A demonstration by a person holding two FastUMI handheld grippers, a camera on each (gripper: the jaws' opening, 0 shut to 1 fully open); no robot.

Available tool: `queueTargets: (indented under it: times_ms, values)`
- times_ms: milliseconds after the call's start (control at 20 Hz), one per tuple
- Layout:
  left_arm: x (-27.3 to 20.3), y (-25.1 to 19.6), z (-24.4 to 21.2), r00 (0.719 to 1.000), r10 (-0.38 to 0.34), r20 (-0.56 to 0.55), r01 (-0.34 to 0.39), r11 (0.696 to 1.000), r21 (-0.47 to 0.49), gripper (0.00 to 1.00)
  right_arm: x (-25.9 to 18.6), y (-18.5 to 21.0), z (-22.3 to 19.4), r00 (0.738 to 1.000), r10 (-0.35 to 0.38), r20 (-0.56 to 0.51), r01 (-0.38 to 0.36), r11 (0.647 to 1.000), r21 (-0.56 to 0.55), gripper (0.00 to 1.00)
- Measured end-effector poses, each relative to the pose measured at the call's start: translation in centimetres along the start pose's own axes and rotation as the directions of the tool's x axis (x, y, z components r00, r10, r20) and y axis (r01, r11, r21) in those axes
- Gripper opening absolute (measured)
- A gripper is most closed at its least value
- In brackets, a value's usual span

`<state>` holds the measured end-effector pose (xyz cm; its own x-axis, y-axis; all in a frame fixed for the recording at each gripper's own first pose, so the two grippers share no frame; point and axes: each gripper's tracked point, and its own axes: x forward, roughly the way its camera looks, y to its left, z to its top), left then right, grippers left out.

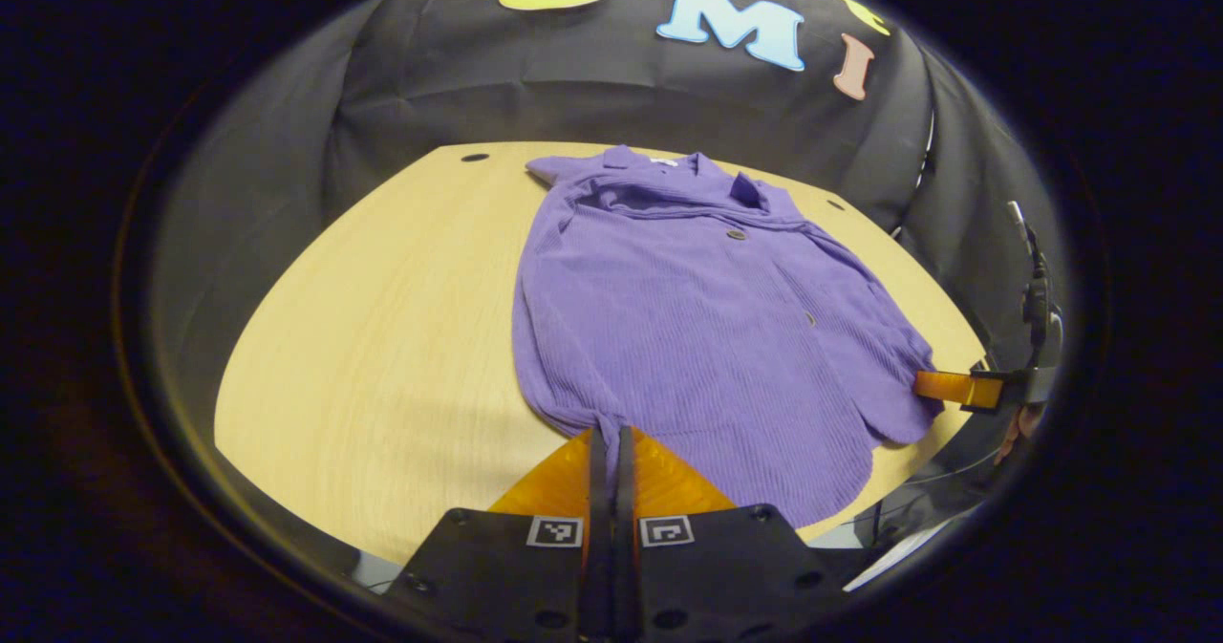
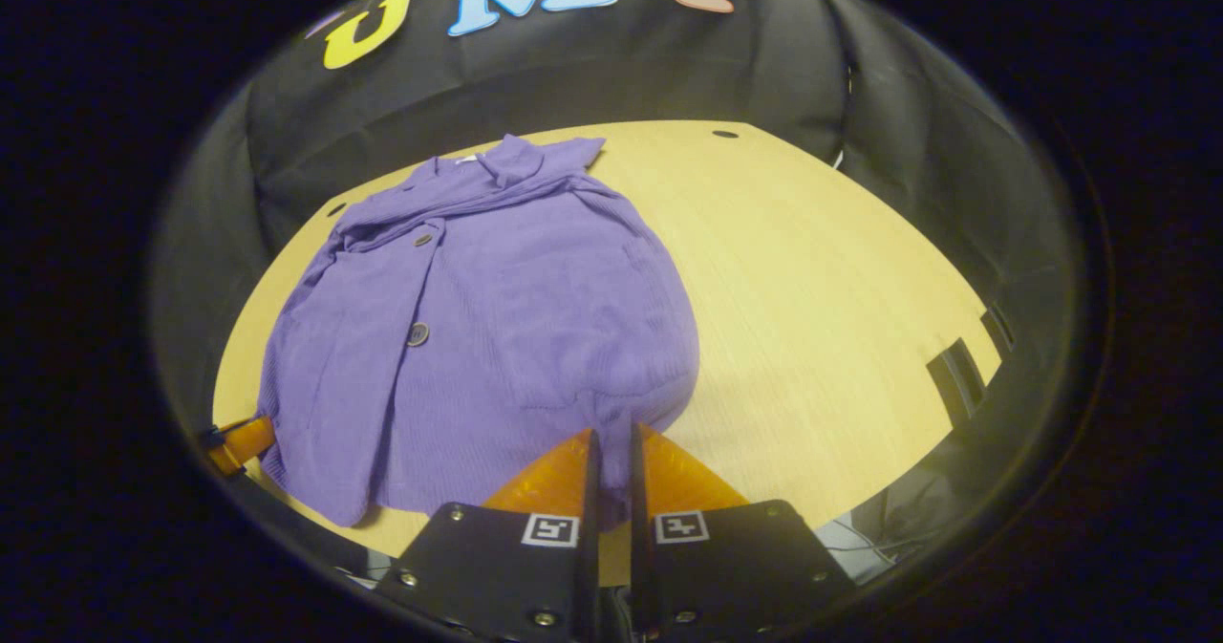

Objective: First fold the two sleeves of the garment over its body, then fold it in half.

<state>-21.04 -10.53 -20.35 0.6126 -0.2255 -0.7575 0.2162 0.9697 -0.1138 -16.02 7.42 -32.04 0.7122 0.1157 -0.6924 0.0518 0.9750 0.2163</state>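
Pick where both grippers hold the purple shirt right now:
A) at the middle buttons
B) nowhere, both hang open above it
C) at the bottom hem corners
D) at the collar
C: the left gripper and right gripper each pinch the near hem of the purple shirt, far from its collar.

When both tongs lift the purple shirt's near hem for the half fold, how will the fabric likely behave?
The purple shirt looks floppy: its hem bunches where the left tongs and right tongs pinch it, so it would likely sag between them. The ribbed knit seems light and should drape. On the smooth table it may slide rather than stay put.
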Motion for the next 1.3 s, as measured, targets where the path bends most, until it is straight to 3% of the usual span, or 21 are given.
queueTargets:
  times_ms: [50, 350, 500, 700, 950, 1300]
  values:
    - [0.0, 0.0, 0.0, 1.0, -0.01, -0.004, 0.01, 1.0, -0.01, 0.07, 0.4, 0.0, -0.2, 1.0, 0.003, -0.01, -0.003, 1.0, -0.019, 0.05]
    - [-0.7, -1.4, 2.1, 0.997, -0.078, 0.019, 0.08, 0.99, -0.114, 0.07, -1.6, 1.1, 2.2, 0.998, 0.005, 0.056, 0.002, 0.993, -0.121, 0.04]
    - [-1.1, -2.5, 3.8, 0.992, -0.114, 0.044, 0.119, 0.986, -0.117, 0.08, -2.8, 1.9, 4.2, 0.995, 0.03, 0.099, -0.022, 0.997, -0.08, 0.04]
    - [-2.2, -3.5, 8.2, 0.979, -0.16, 0.124, 0.174, 0.978, -0.117, 0.08, -3.7, 3.6, 7.6, 0.979, 0.12, 0.168, -0.124, 0.992, 0.014, 0.04]
    - [-2.1, -3.7, 14.9, 0.967, -0.149, 0.208, 0.182, 0.971, -0.152, 0.07, -3.5, 4.1, 12.6, 0.961, 0.169, 0.22, -0.179, 0.984, 0.026, 0.04]
    - [0.9, -2.3, 24.1, 0.952, -0.053, 0.3, 0.119, 0.972, -0.205, 0.07, -1.4, 6.5, 22.0, 0.924, 0.273, 0.269, -0.274, 0.961, -0.035, 0.04]
